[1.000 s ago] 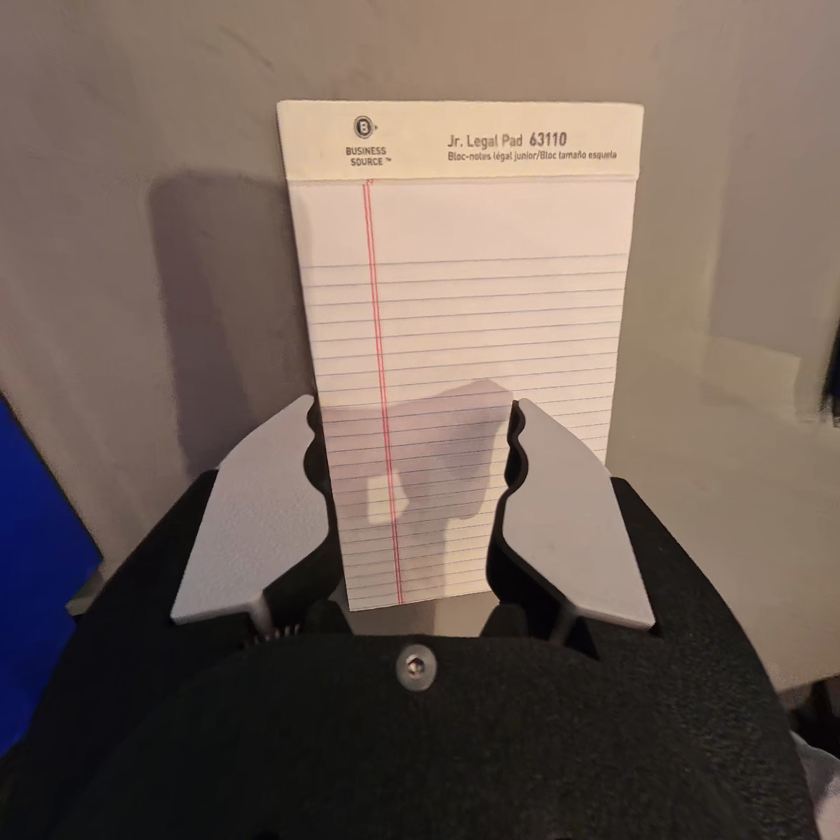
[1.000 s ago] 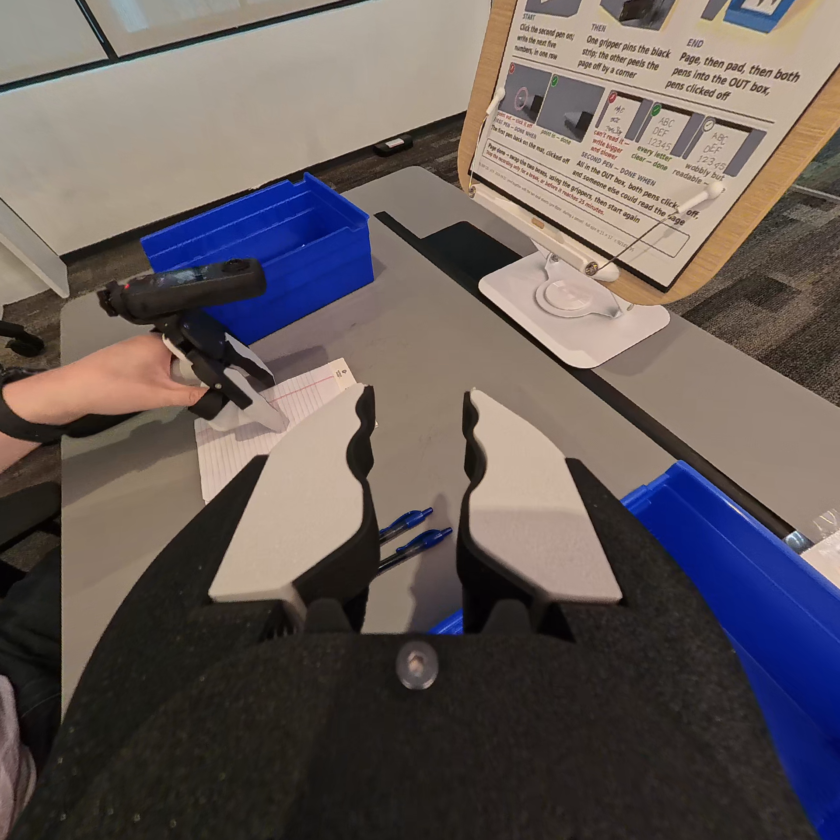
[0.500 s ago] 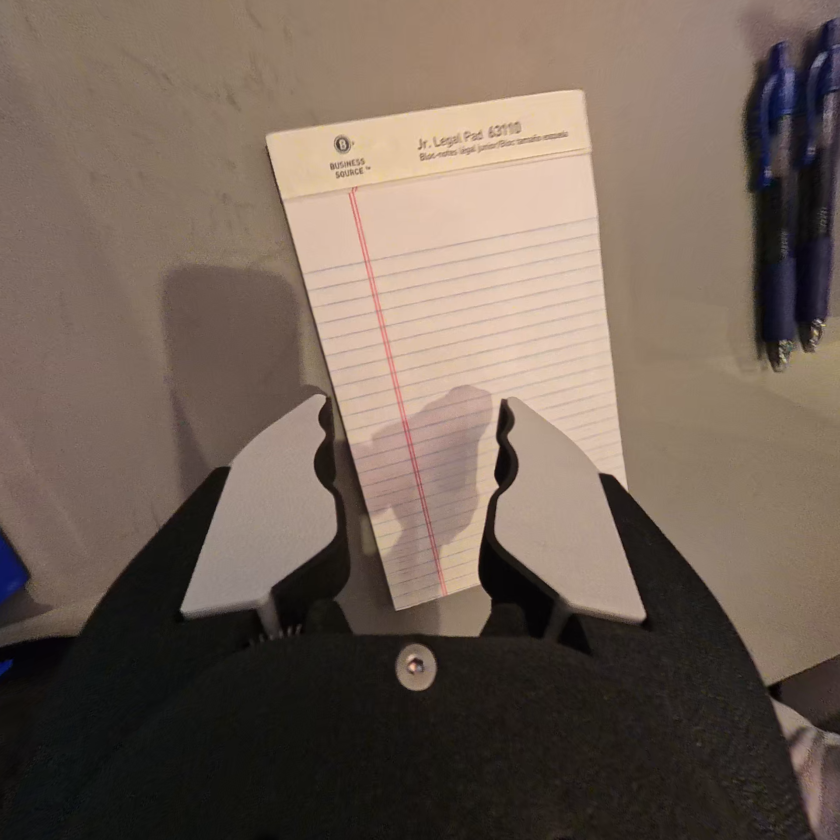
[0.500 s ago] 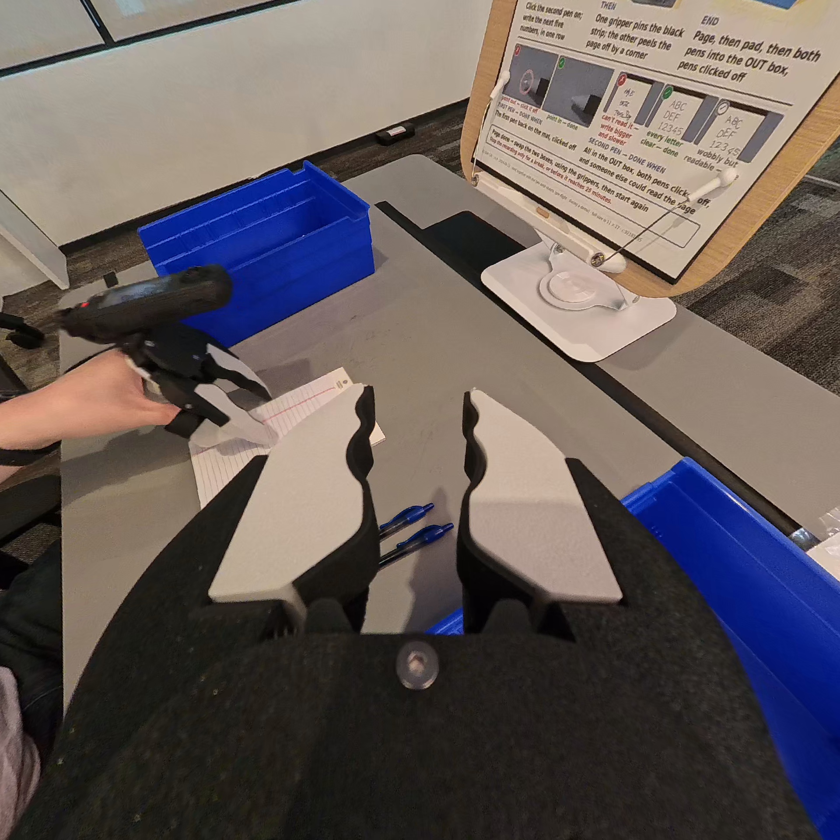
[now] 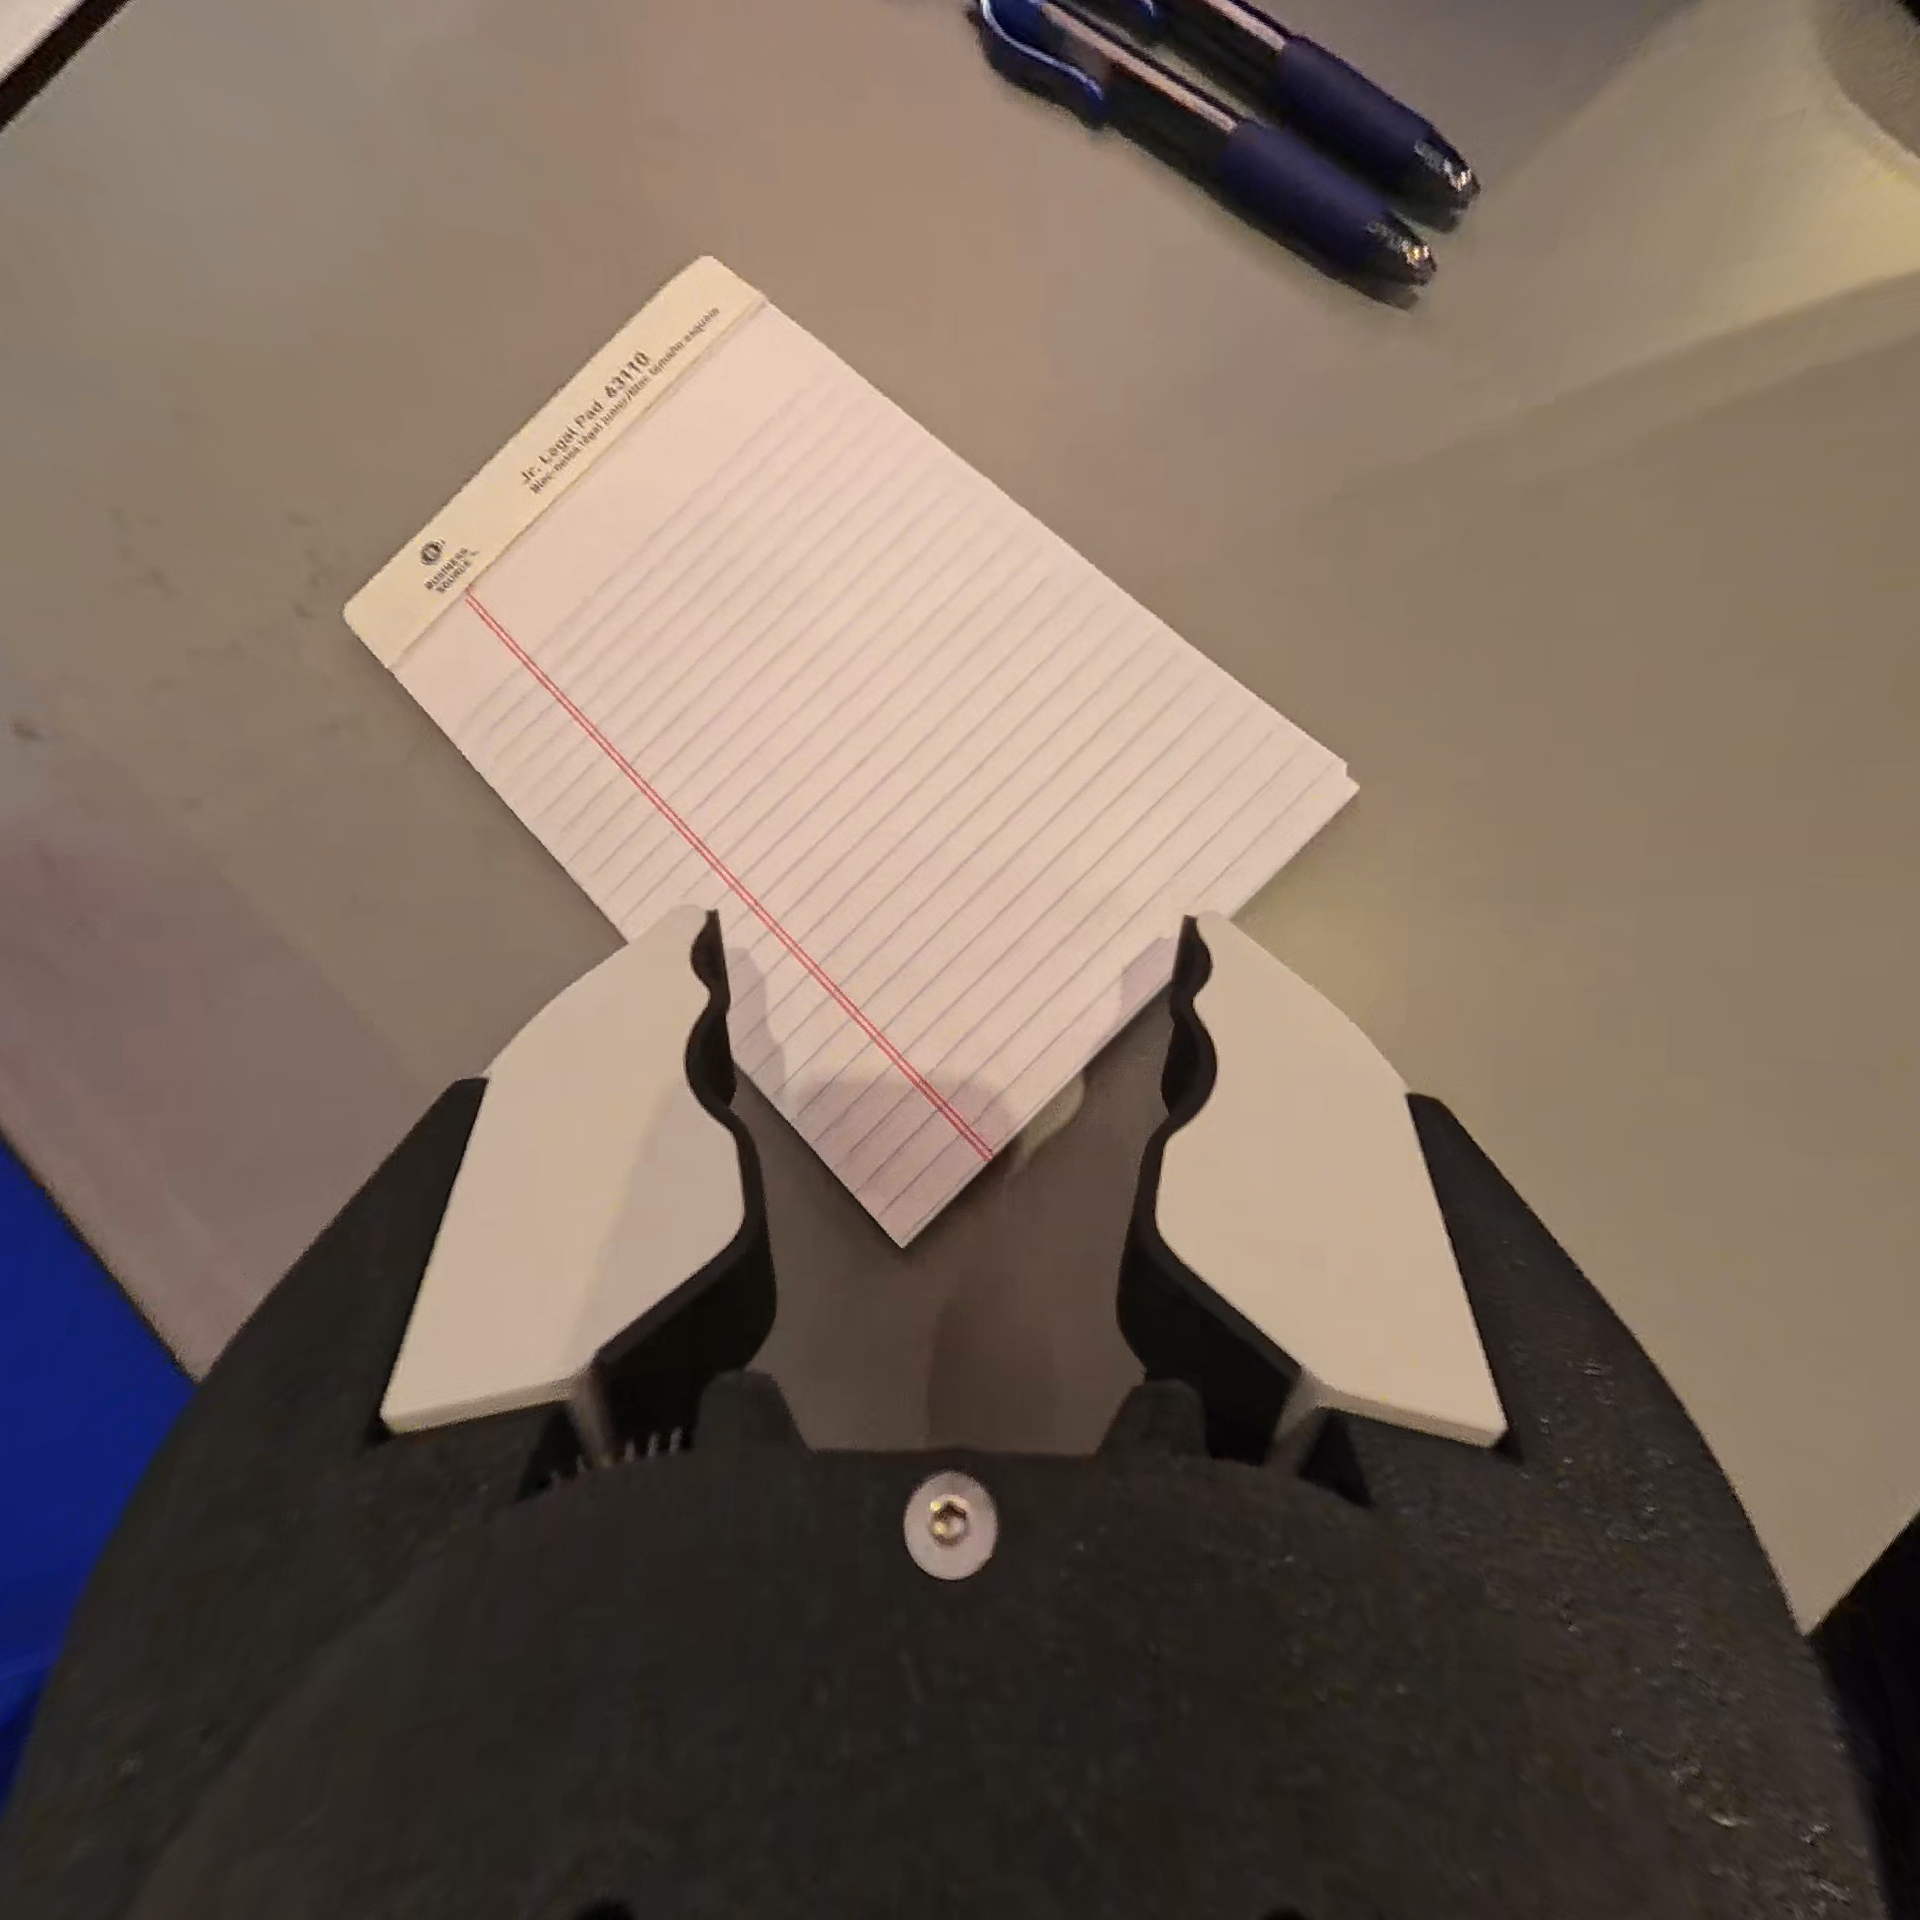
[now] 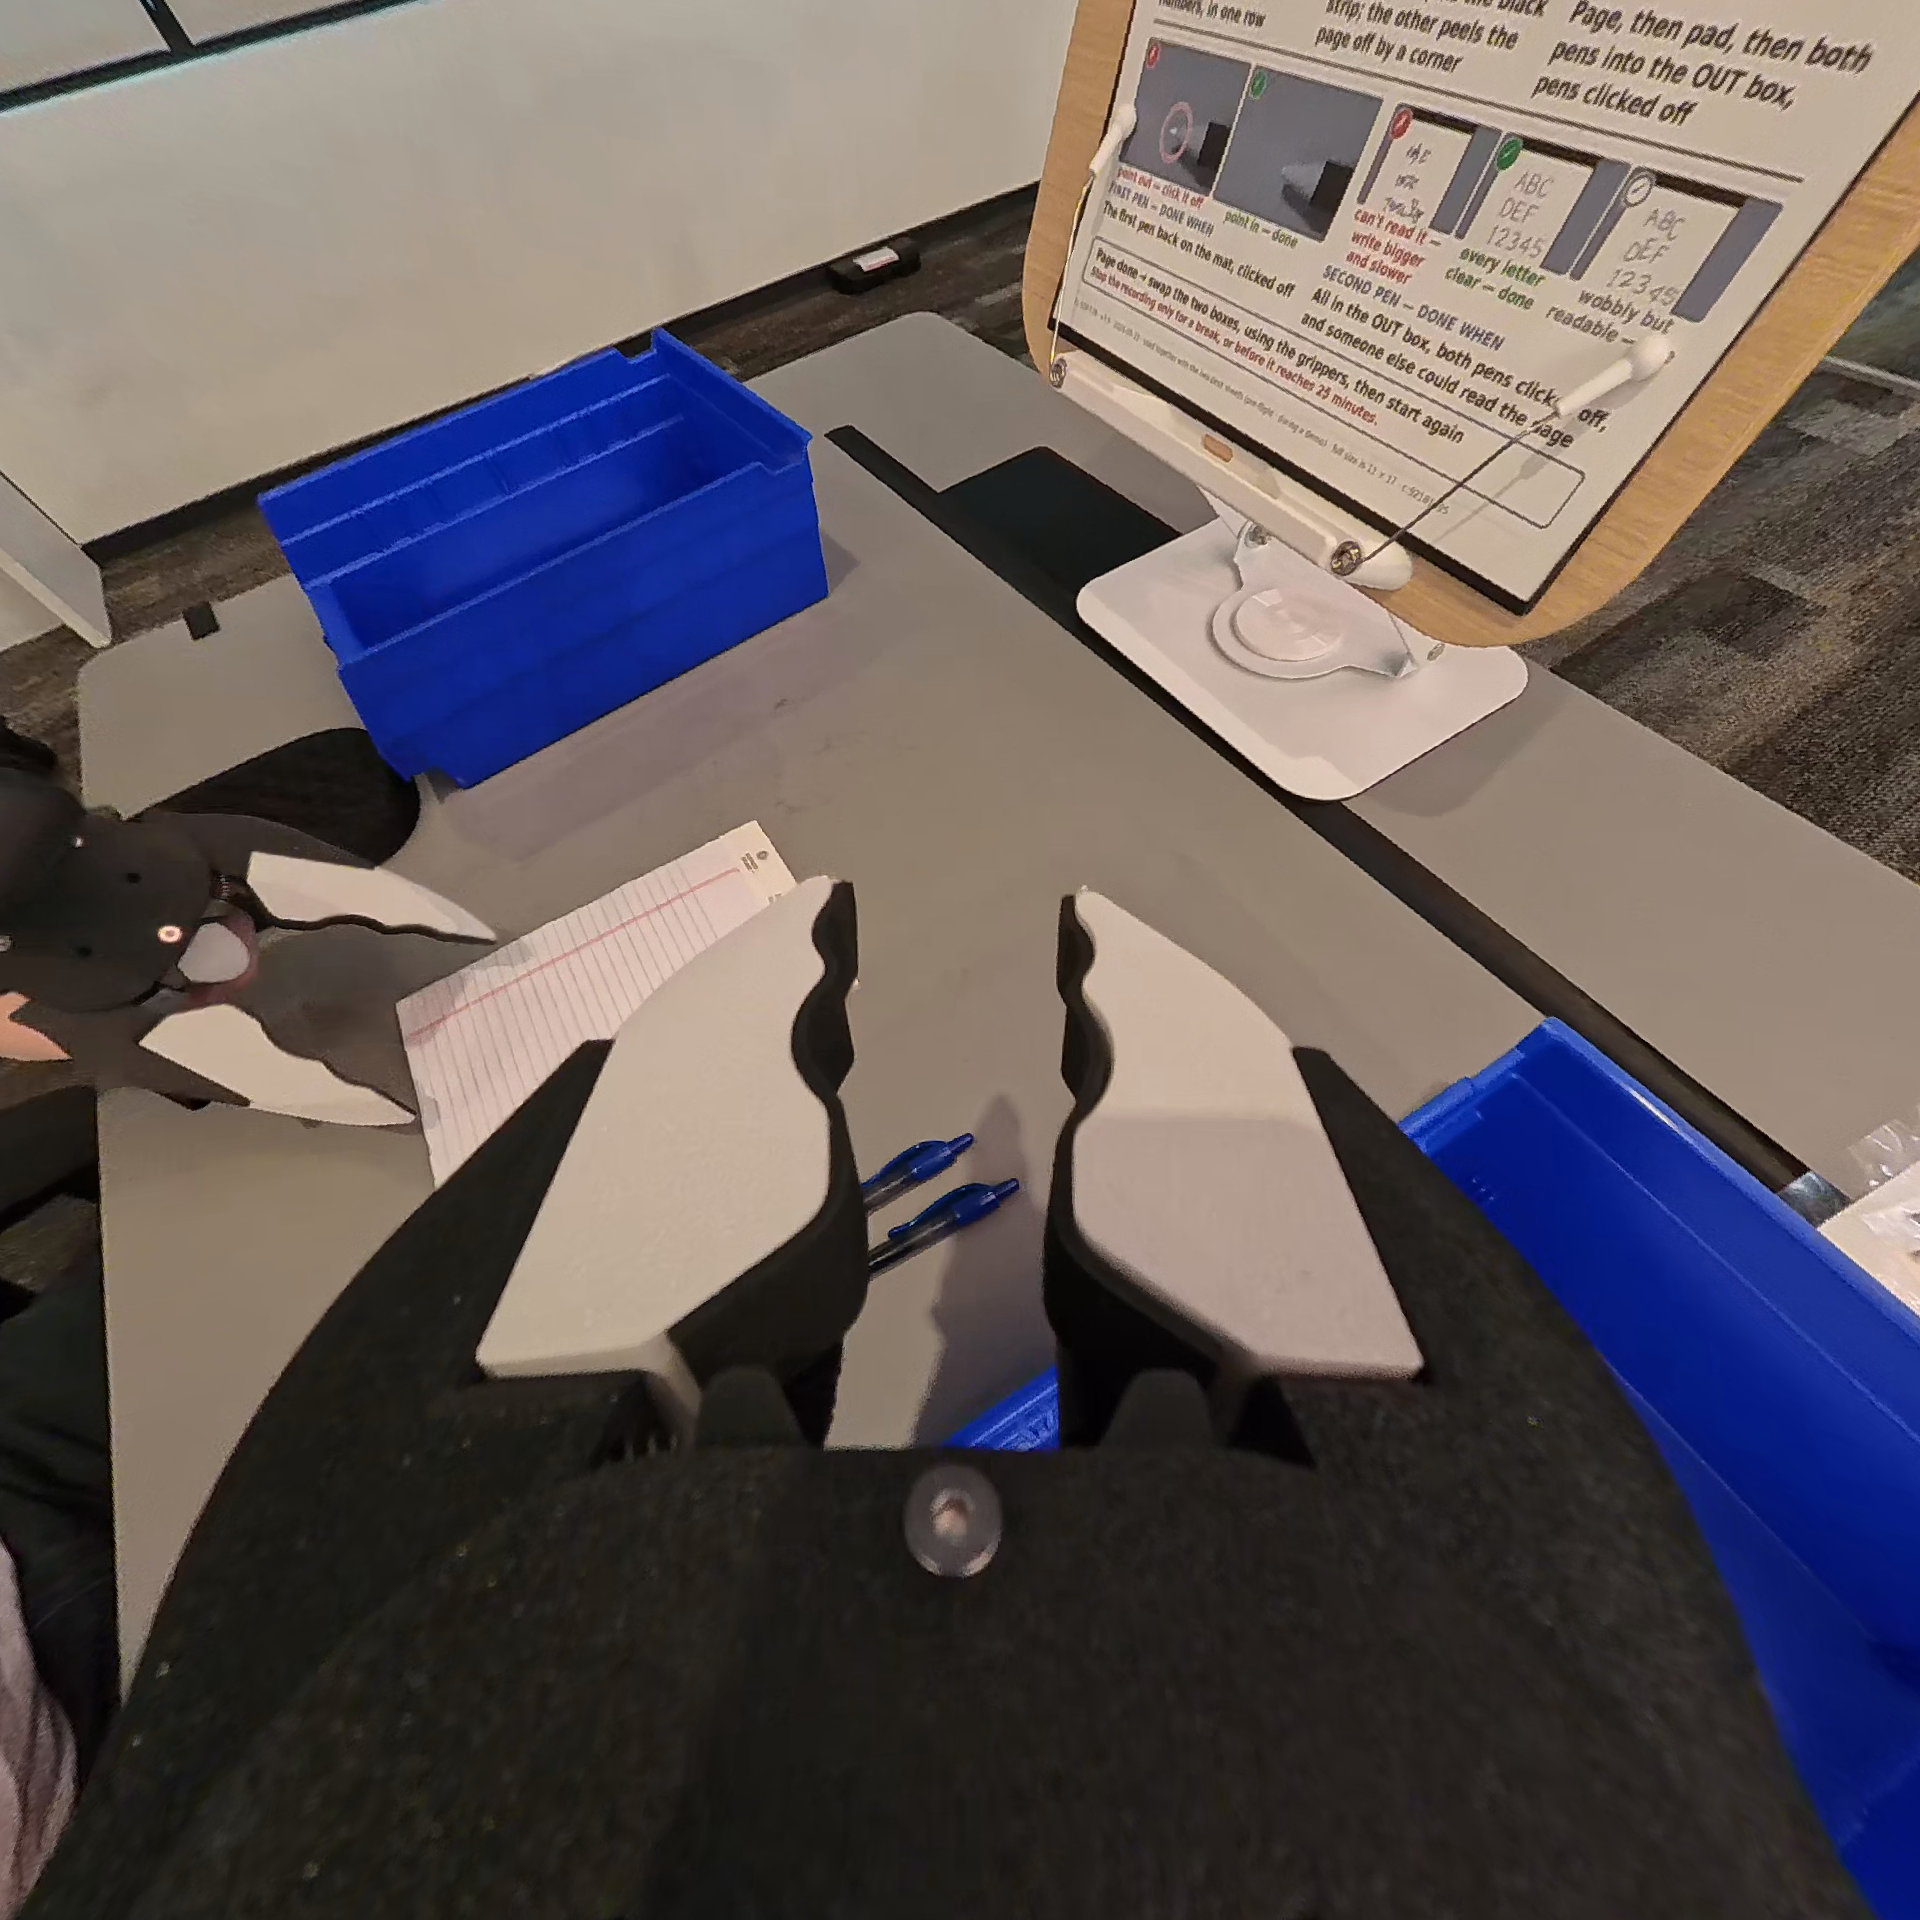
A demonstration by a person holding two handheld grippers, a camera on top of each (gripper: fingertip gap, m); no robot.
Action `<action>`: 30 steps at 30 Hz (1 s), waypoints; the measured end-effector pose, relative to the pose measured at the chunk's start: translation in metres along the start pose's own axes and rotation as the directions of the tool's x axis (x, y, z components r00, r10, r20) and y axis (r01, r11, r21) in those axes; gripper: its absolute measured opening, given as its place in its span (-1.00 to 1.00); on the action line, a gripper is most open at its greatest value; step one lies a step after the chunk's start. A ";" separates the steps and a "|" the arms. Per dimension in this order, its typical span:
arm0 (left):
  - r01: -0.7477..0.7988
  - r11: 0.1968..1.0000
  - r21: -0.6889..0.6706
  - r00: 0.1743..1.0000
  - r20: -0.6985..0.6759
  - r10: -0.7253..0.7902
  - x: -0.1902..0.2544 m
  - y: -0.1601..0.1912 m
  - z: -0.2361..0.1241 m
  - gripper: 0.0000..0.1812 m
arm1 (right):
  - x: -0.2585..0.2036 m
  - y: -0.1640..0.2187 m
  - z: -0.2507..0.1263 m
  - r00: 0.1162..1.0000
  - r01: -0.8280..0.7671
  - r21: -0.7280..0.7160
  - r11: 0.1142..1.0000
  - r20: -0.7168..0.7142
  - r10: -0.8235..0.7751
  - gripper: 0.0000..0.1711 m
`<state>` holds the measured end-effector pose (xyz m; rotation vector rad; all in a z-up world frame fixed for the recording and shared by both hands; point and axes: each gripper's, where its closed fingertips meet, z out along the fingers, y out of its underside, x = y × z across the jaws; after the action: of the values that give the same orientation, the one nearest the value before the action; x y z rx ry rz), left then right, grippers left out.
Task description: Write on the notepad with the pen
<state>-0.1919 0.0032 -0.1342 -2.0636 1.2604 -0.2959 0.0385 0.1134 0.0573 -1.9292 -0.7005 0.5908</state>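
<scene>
A white lined notepad (image 5: 831, 748) with a red margin line lies flat on the grey table, turned at an angle; its page is blank. My left gripper (image 5: 948, 930) is open and empty, just above the pad's near corner. It also shows in the right wrist view (image 6: 447, 1023), open beside the notepad (image 6: 582, 997). Two blue pens (image 5: 1278, 135) lie side by side beyond the pad. In the right wrist view the pens (image 6: 925, 1184) lie on the table below my right gripper (image 6: 958, 899), which is open, empty and held above them.
An empty blue bin (image 6: 551, 551) stands at the table's far left. A second blue bin (image 6: 1662, 1299) stands close on the right. A white stand (image 6: 1309, 665) holds an instruction board at the far right. A hand (image 6: 26, 1039) holds the left gripper. Left tips to right tips: about 35 centimeters.
The left gripper has swung and pulled back, so the notepad now looks rotated and the pens come into its view. The right gripper has moved slightly forward. Both stay open.
</scene>
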 end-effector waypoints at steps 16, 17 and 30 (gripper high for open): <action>0.021 1.000 -0.014 0.993 -0.113 -0.022 0.010 0.012 0.011 -0.22 | 0.005 0.009 0.012 1.000 0.004 -0.059 0.998 -0.025 -0.005 -0.57; 0.016 1.000 -0.017 0.994 -0.110 -0.018 0.010 0.014 0.011 -0.23 | 0.006 0.010 0.012 1.000 0.003 -0.060 0.998 -0.028 -0.004 -0.57; 0.039 0.999 -0.001 0.995 -0.094 -0.039 -0.003 0.006 0.022 -0.22 | 0.009 0.013 0.015 0.999 0.004 -0.079 0.997 -0.035 -0.007 -0.57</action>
<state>-0.1862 0.0142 -0.1540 -2.0969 1.2763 -0.4157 0.0381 0.1238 0.0386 -2.0056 -0.7158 0.5309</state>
